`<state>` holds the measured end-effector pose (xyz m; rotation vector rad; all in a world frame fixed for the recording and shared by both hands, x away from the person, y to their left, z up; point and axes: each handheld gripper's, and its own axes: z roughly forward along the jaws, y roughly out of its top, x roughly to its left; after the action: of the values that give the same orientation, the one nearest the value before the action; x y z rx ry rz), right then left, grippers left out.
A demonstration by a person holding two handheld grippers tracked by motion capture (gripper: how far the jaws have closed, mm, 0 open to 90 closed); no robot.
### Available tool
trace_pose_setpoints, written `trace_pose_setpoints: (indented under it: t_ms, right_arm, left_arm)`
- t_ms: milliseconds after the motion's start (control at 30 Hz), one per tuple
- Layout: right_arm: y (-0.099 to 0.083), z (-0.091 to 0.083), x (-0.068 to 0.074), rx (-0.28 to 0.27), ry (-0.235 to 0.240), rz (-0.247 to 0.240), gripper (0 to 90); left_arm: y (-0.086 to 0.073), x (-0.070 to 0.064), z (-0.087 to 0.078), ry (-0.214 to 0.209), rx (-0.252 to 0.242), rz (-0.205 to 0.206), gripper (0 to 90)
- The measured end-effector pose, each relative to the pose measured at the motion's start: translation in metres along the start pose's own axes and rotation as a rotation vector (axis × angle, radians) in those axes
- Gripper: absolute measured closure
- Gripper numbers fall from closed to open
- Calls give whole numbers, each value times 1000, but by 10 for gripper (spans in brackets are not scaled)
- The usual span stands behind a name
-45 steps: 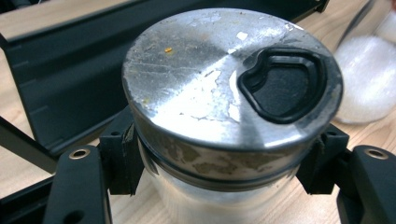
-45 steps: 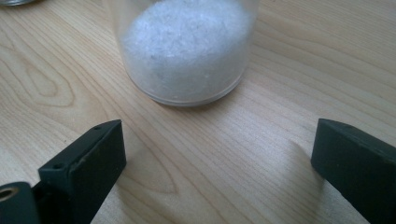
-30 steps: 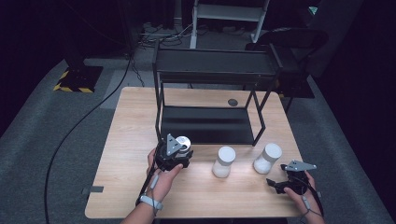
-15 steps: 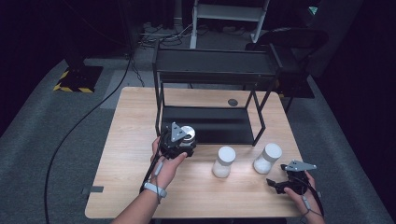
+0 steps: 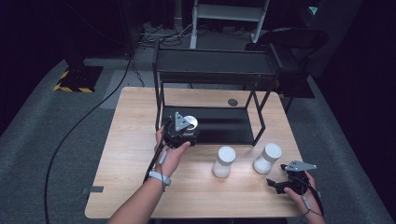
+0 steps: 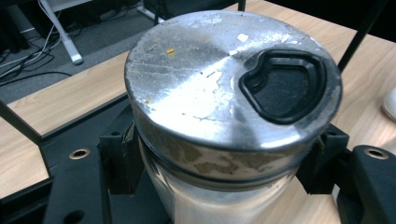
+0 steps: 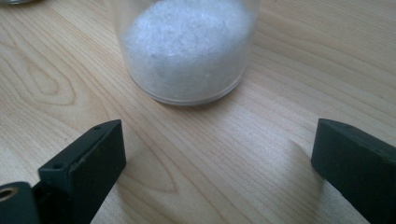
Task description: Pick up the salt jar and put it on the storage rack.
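Shows a black two-shelf rack (image 5: pixel 215 65) along the wooden table's (image 5: pixel 130 116) far edge, a small dark disc (image 5: pixel 232 102) under it near that edge, and a black cable (image 5: pixel 70 134) crossing the grey floor off the left edge.

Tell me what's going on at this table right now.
A person works with a gripper in each hand. The left gripper is shut on a metal-lidded jar and holds it at the front edge of the black shelf rack, by its lower shelf. Two more jars of white powder stand on the wooden table. The right gripper rests open on the table, just short of the right-hand jar.
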<state>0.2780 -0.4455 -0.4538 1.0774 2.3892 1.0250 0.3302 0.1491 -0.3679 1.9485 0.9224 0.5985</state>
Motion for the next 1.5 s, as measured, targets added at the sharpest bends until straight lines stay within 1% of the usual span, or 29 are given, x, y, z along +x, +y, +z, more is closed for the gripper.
trace_pose_setpoints:
  t_ms: [100, 267, 400, 433, 533, 567, 767, 867, 967, 1033, 1200, 1300, 1500]
  right_arm:
    - [0, 0, 0, 0, 0, 0, 27]
    - [0, 0, 0, 0, 0, 0, 27]
    - [0, 0, 0, 0, 0, 0, 27]
    - [0, 0, 0, 0, 0, 0, 27]
    - [0, 0, 0, 0, 1, -1, 27]
    - [0, 0, 0, 0, 1, -1, 27]
    - [0, 0, 0, 0, 2, -3, 27]
    - [0, 0, 0, 0, 3, -4, 27]
    - [0, 0, 0, 0, 4, -5, 27]
    - [0, 0, 0, 0, 3, -5, 27]
    - [0, 0, 0, 0, 4, -5, 27]
    - [0, 0, 0, 0, 4, -5, 27]
    - [0, -1, 0, 0, 4, -4, 28]
  left_arm:
    - [2, 2, 6, 6, 2, -6, 303]
    - [3, 4, 16, 19, 3, -1, 303]
    - [4, 8, 25, 13, 11, -9, 303]
    - [4, 8, 27, 15, 15, 0, 303]
    - [5, 9, 34, 21, 18, 1, 303]
    - [5, 10, 36, 21, 16, -6, 303]
    - [-1, 13, 48, 25, 2, -14, 303]
    - [-2, 15, 54, 32, 7, -14, 303]
    - [-4, 17, 60, 32, 7, -26, 303]
    - [-5, 19, 63, 35, 14, -29, 303]
    - [-9, 22, 70, 36, 13, -40, 303]
    - [-10, 23, 73, 39, 25, -46, 303]
    - [-16, 26, 80, 32, 32, -56, 303]
